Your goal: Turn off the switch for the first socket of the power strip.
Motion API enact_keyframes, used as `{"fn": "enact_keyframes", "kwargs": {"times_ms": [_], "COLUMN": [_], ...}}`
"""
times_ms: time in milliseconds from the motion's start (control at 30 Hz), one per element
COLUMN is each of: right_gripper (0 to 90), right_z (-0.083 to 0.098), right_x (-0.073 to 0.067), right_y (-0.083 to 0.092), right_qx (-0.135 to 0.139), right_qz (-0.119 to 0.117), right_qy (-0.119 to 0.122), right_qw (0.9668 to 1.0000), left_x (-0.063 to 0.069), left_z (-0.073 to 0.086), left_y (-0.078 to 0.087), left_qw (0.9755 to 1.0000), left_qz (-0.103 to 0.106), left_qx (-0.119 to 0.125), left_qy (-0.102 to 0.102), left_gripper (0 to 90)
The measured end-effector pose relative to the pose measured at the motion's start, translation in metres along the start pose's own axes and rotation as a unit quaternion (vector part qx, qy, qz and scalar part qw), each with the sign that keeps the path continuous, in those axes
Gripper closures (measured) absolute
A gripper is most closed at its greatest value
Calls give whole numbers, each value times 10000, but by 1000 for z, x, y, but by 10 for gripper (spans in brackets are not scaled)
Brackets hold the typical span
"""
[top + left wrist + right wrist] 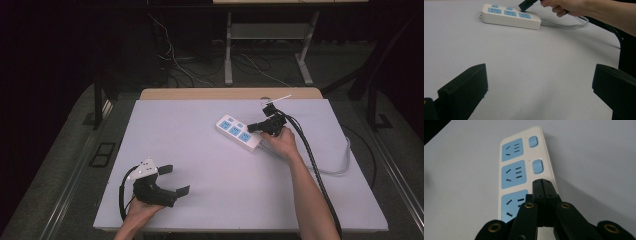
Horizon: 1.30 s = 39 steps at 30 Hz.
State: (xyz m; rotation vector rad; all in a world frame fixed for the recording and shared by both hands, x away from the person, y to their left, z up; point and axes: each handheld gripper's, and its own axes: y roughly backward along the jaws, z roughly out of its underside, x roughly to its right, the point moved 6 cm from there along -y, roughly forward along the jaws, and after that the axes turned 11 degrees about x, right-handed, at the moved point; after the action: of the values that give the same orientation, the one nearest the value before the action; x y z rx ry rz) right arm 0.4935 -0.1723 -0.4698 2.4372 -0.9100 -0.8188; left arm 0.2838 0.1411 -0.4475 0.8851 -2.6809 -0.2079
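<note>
Right tongs (255, 126): black jaws pressed fully together, nothing gripped between them. In the right gripper view, closed tips (543, 185) poised over the white rectangular plastic power strip with three blue socket faces (514, 172), at the strip's long edge beside the nearer of two blue switch buttons (537, 166); contact with the strip cannot be told. Held by the right hand (280, 142), just beside the strip's cable end.

Left tongs (175, 180): black jaws spread wide, nothing between them, nothing touched. Held by the left hand (142, 207), well apart from the power strip, toward the counter's near edge. In the left gripper view, both jaws low in the corners with bare surface between and the power strip (510, 17) far ahead, the right hand (566, 7) above its end.

Power strip (239, 132): flat on the pale grey flat-topped counter (190, 150), set diagonally, nearer the far edge than the near edge. Grey cable (340, 167) running from the strip's end behind the right hand, looping toward the counter's right edge.

Open room: broad bare surface from the power strip toward the counter's left and near edges. Less room on the strip's cable side, taken up by the right forearm, the grey cable and the black trailing cable (310, 155) of the right tongs.
</note>
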Motion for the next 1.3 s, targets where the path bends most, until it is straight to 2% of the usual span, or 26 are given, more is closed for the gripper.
{"fn": "enact_keyframes", "kwargs": {"times_ms": [433,500,533,633,667,767,933,1300], "right_gripper": [900,900,900,900,900,900,900,900], "right_z": [3,3,3,2,-1,-2,-9,-18], "right_x": [1,1,-1,-1,-2,0,-1,-5], "right_y": [0,0,0,0,2,5,17,40], "right_qx": [115,127,171,148,254,229,427,489], "right_qz": [-33,-39,30,19,-44,27,-68,-21], "right_qy": [76,98,198,191,117,195,171,291], "right_qw": [9999,9999,9997,9997,9996,9995,9989,9984], "left_x": [-4,-4,-4,-5,-6,-6,-7,-6], "left_z": [0,1,1,2,2,2,3,1], "left_y": [1,1,1,0,0,0,0,0], "left_qw": [10000,10000,10000,10000,10000,9999,9999,9999], "left_qz": [-50,-61,-62,-51,-52,-68,-66,-77], "left_qx": [3,-4,-8,-29,-31,-57,-111,-80], "left_qy": [50,51,54,62,64,67,72,68], "left_gripper": [0,0,0,0,0,0,0,0]}}
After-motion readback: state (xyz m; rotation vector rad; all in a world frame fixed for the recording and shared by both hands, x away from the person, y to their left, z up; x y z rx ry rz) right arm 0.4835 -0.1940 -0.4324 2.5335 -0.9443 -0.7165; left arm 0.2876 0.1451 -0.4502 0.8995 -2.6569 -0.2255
